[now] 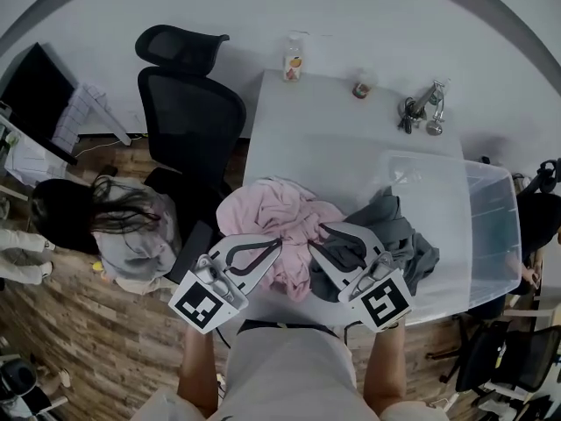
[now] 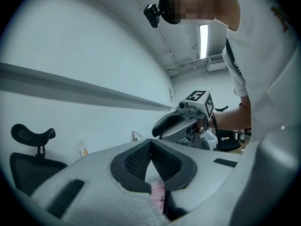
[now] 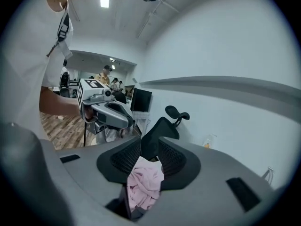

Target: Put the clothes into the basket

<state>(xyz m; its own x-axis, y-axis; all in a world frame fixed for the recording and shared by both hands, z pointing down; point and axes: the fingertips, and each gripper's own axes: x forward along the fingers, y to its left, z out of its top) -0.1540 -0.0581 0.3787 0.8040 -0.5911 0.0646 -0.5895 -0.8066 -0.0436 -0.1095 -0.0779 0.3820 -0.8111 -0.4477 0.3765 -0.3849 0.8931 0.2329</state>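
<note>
While both hands hover low over the near edge of the white counter (image 1: 324,130), the clothes lie in a heap just ahead of them. A crumpled pink garment (image 1: 276,209) sits on the counter's near left part. A rumpled dark grey garment (image 1: 403,239) touches its right side and reaches across the left rim of the clear plastic basket (image 1: 493,235), which stands at the counter's right end. How much of the grey cloth is inside the basket cannot be told.

The left tongs (image 1: 279,241) are over the near edge of the pink garment. In the left gripper view their tips meet, closed, with nothing between them. A scrap of pink cloth shows lower in the gap behind the tips, and whether it is pinched there is unclear.

The right tongs (image 1: 324,228) hang where the pink and grey cloth meet. In the right gripper view their jaws stand a little apart, holding nothing, with pink cloth showing below between them.

A black mesh office chair (image 1: 188,112) stands left of the counter. A small bottle (image 1: 293,60) and a bunch of keys (image 1: 421,112) rest at its far edge.
</note>
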